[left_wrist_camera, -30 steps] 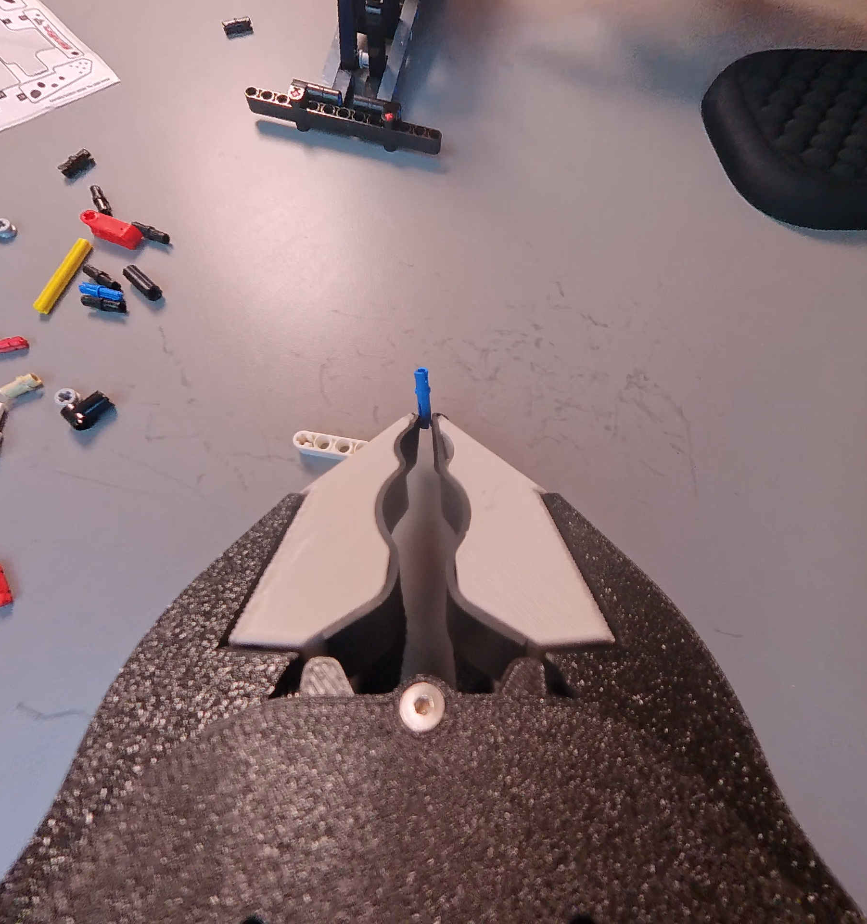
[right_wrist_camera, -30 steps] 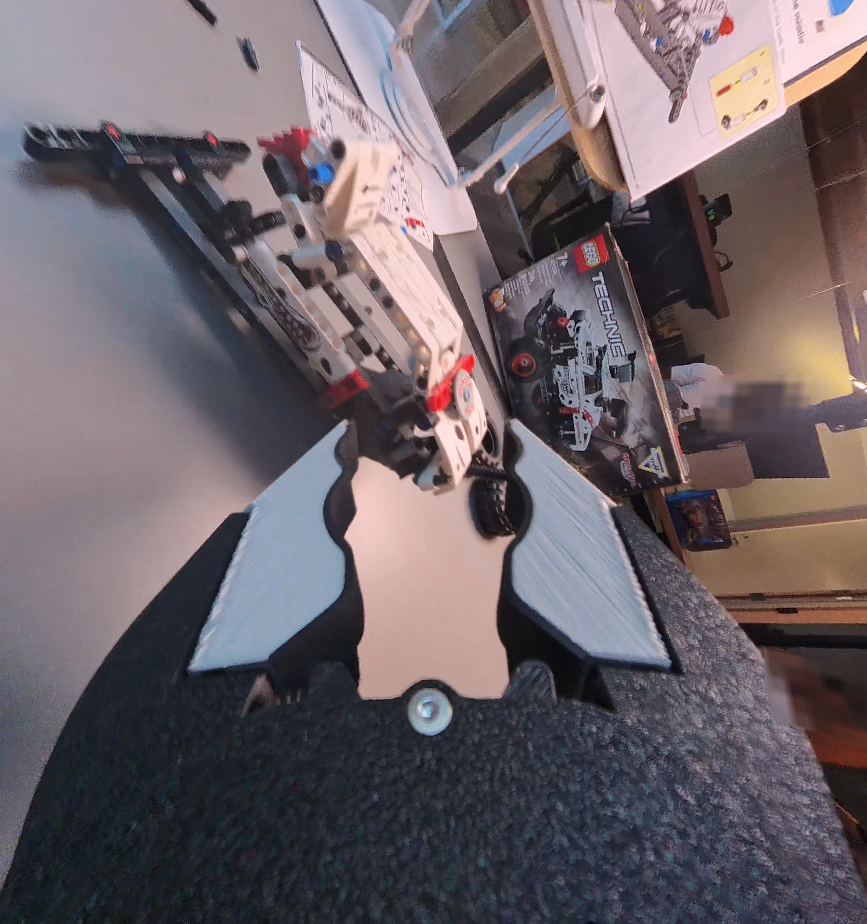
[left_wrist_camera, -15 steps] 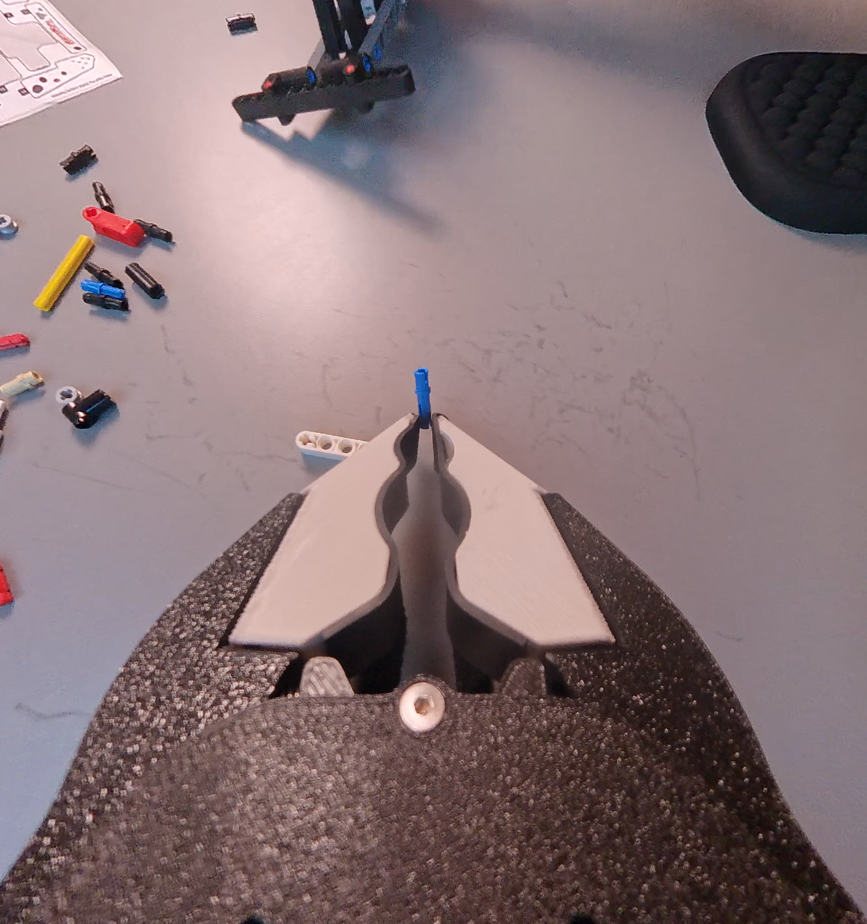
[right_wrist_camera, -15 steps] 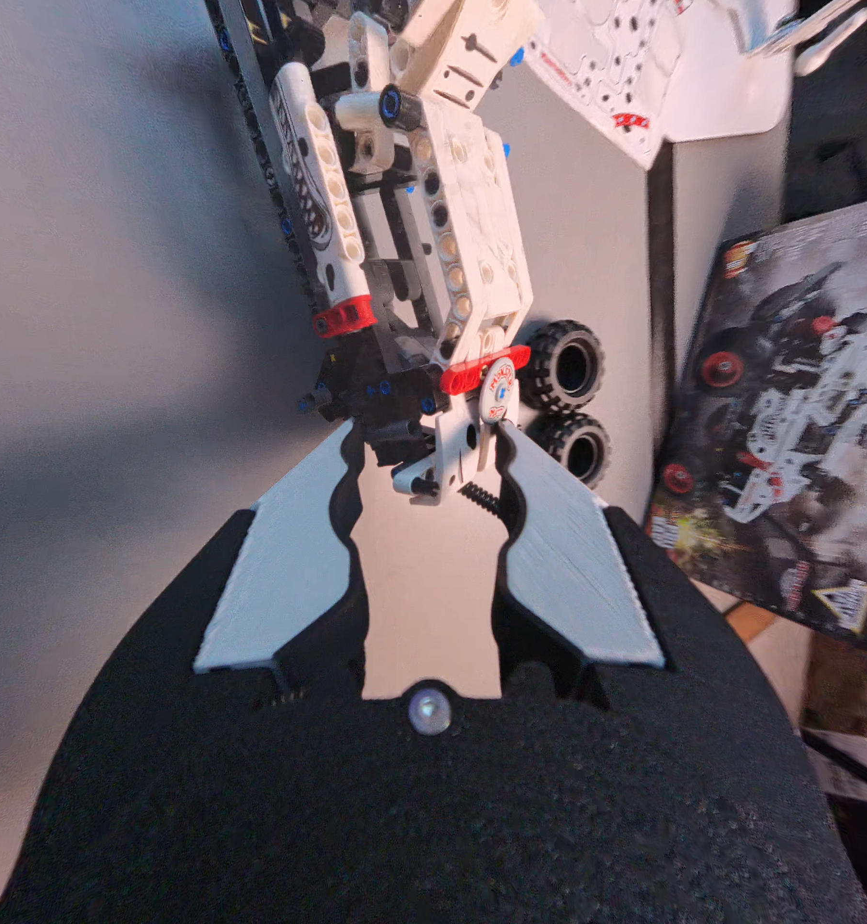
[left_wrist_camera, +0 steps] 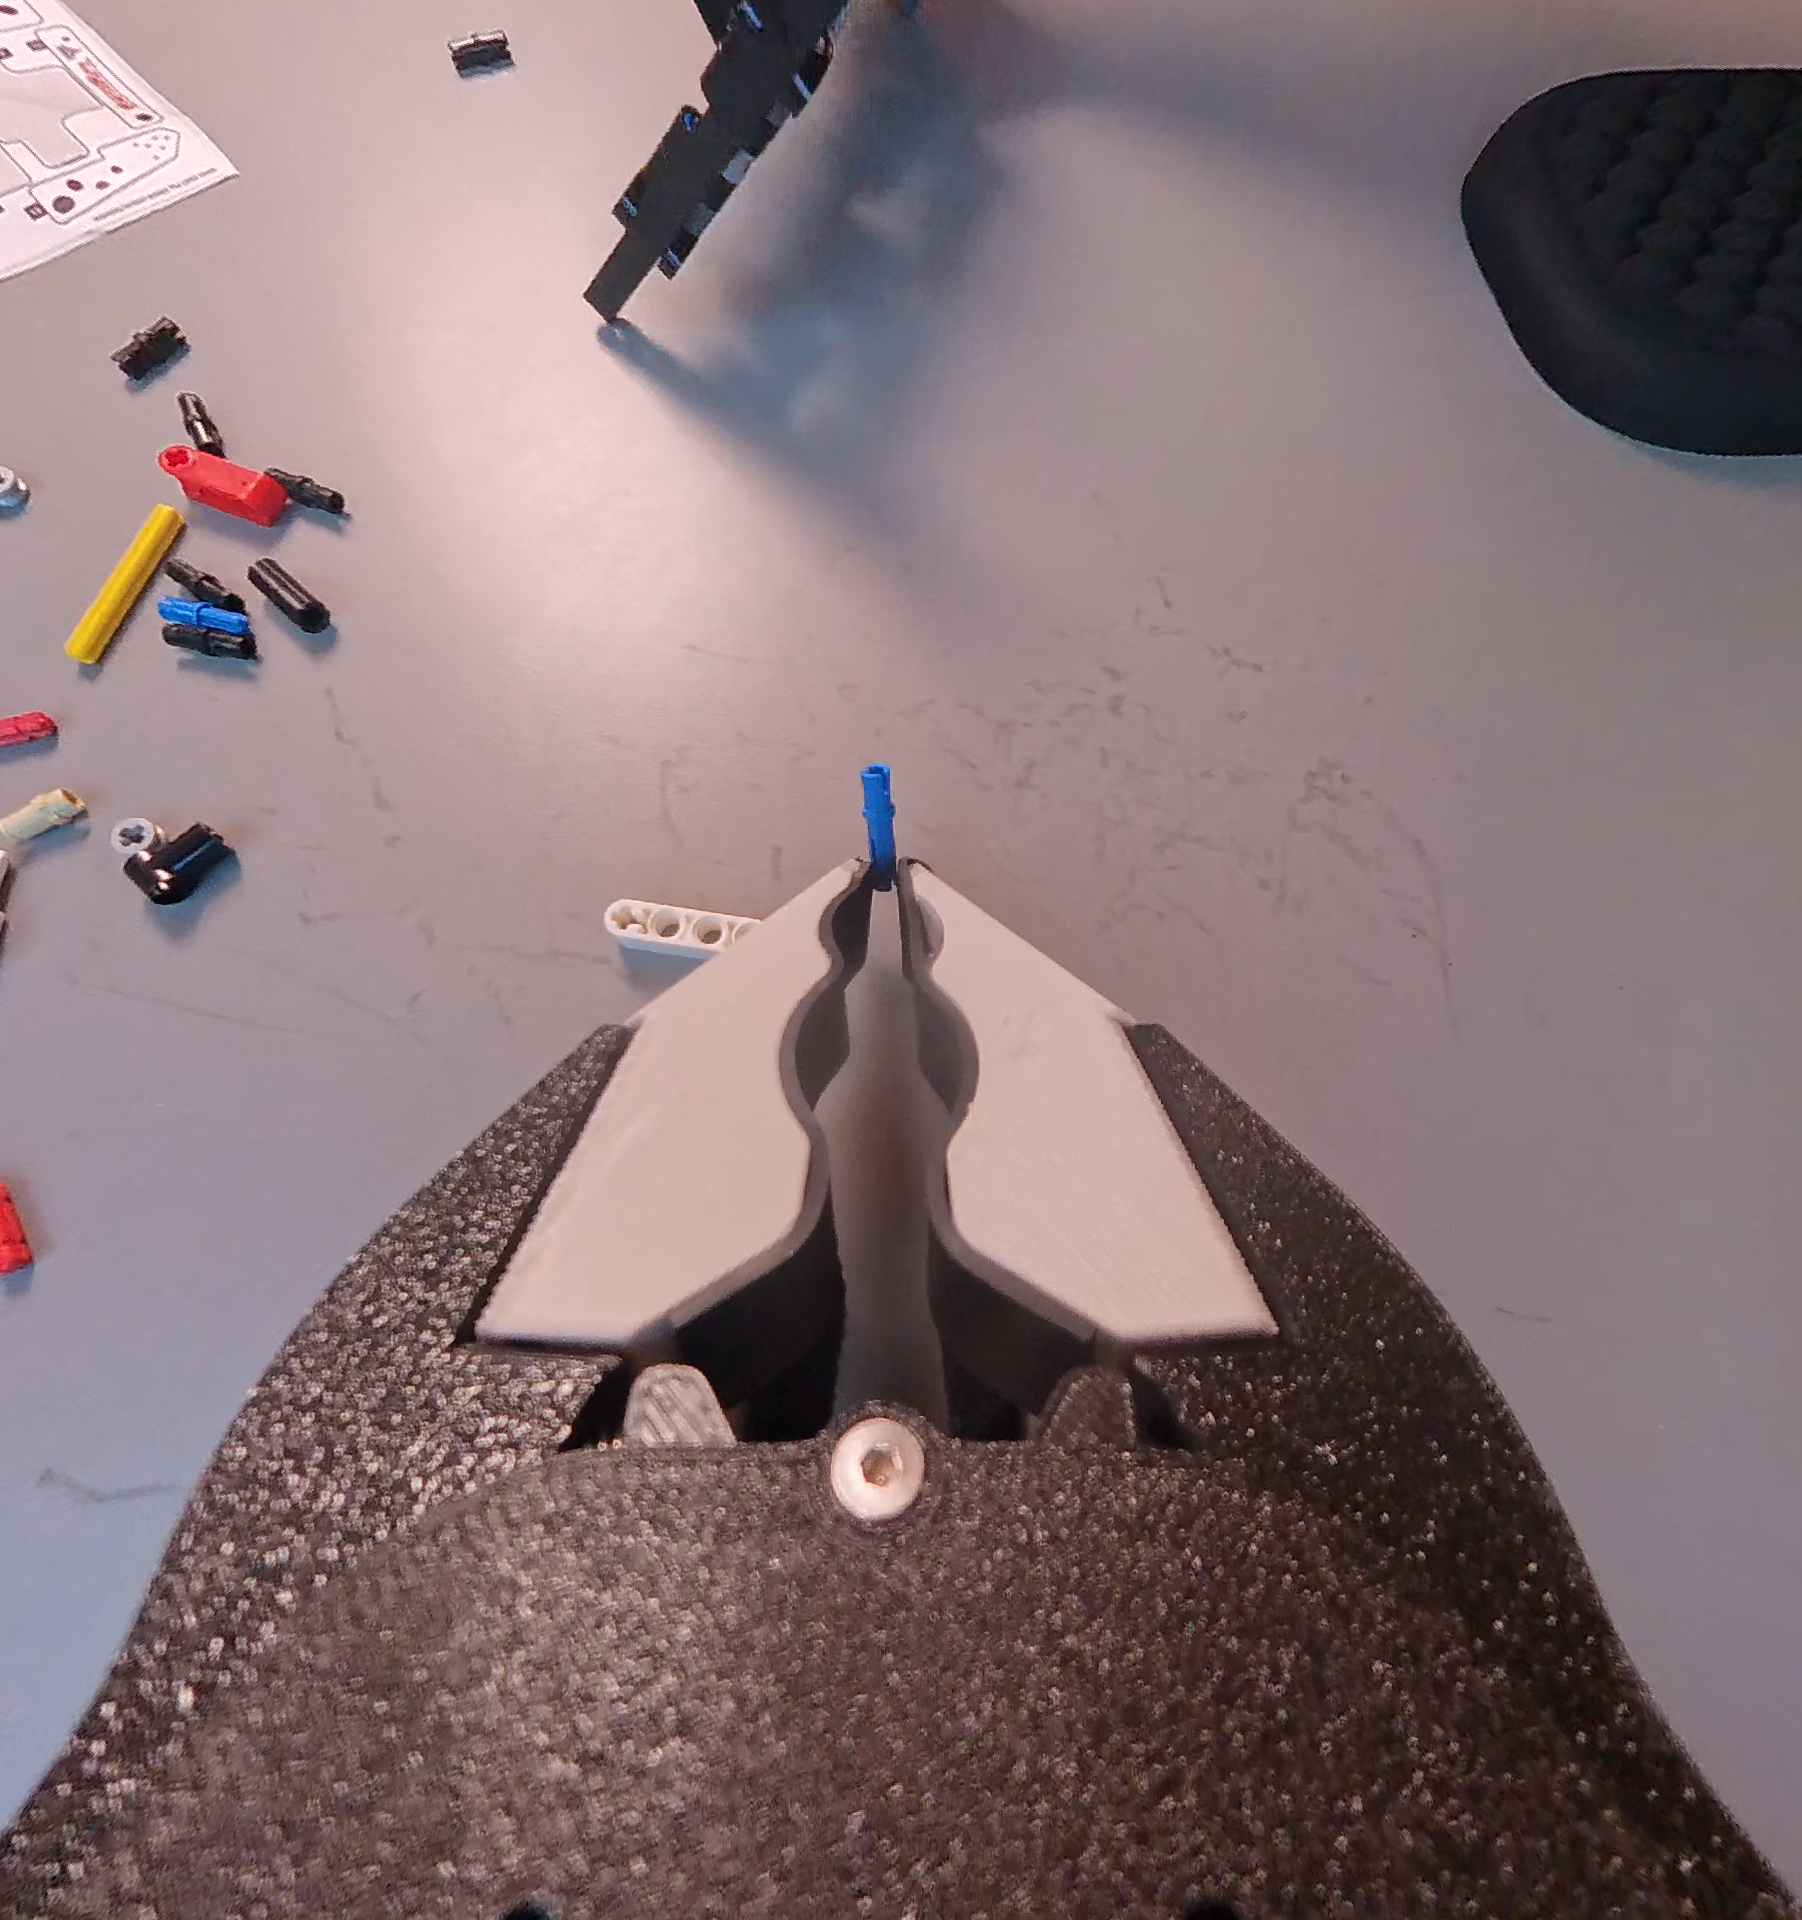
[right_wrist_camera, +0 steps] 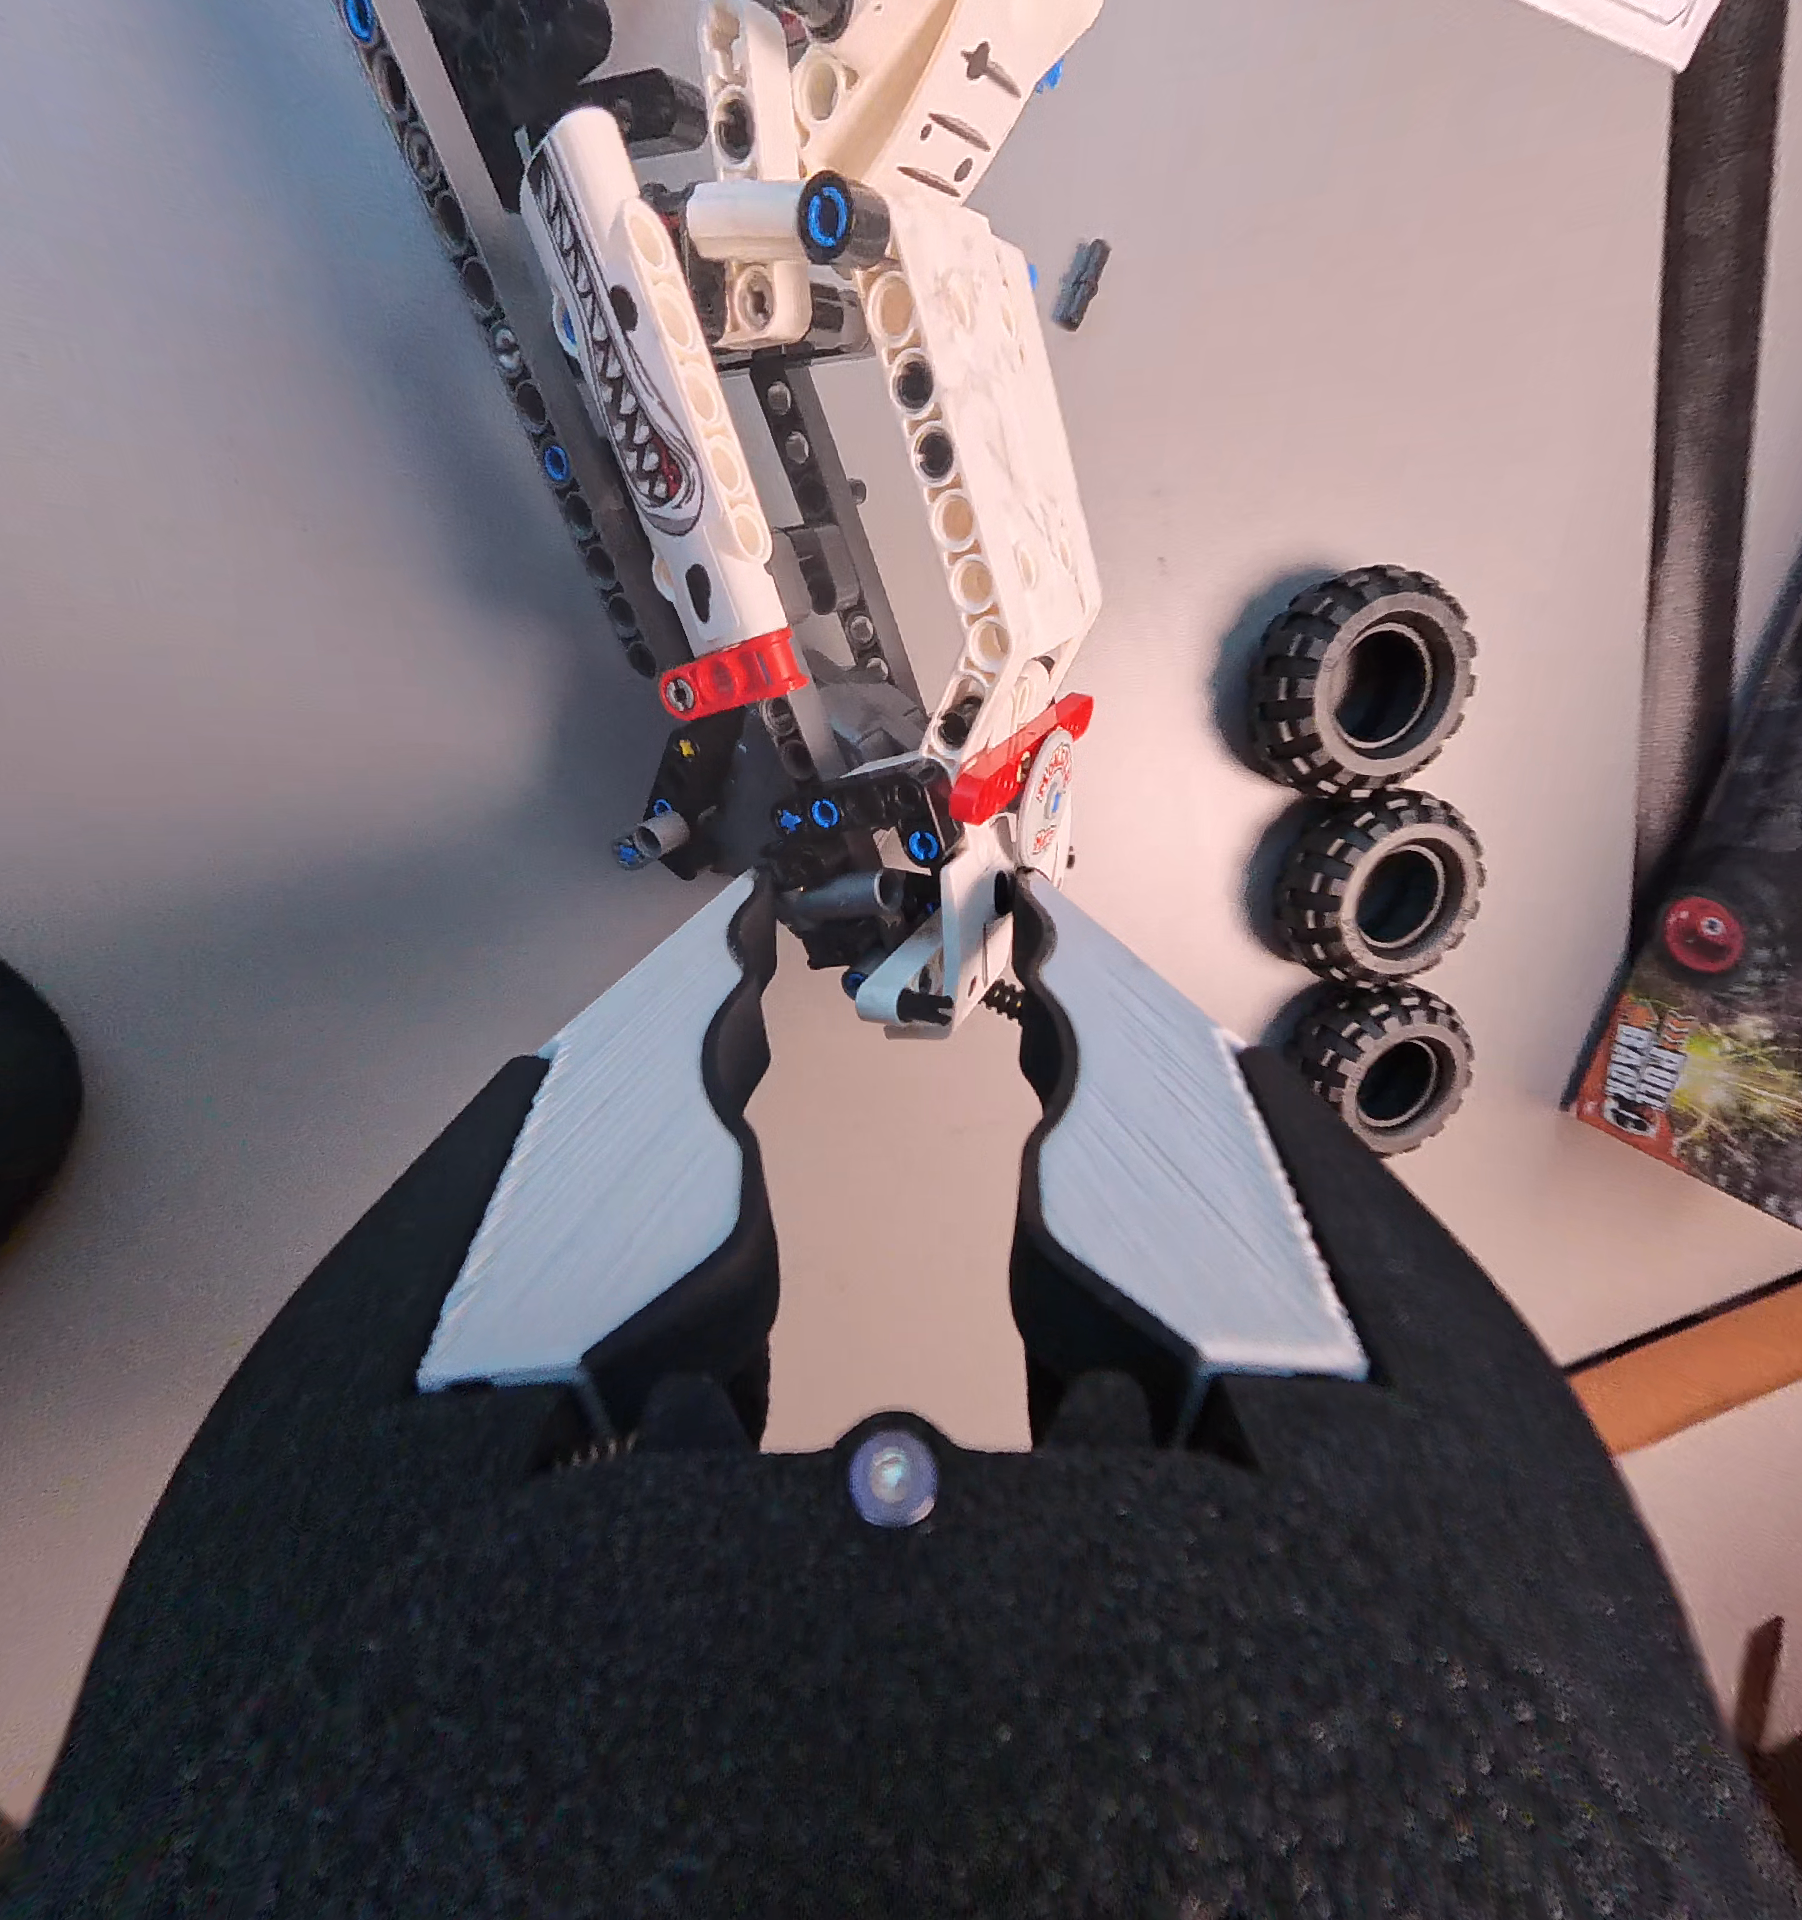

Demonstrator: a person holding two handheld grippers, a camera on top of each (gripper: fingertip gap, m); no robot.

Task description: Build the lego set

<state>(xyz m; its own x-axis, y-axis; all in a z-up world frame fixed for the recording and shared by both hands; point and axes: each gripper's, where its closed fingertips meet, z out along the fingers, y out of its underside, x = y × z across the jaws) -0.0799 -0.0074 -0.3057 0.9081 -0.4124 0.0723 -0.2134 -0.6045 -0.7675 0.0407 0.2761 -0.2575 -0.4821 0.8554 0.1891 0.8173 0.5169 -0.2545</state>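
Jaws pinch blue pin (left_wrist_camera: pixel 879 826); lego model (right_wrist_camera: pixel 824 499) tilted further, seemingly lifted.

Glossy plastic blue pin (left_wrist_camera: pixel 879 826), matt scuffed grey table (left_wrist_camera: pixel 1136 675), knobbly rubber tyres (right_wrist_camera: pixel 1360 681), speckled rough claw housing (left_wrist_camera: pixel 876 1662).

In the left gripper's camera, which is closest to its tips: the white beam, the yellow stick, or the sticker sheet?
From the left gripper:
1. White beam, just left of the tips.
2. Yellow stick, farther left among loose pieces.
3. Sticker sheet, far top-left corner.
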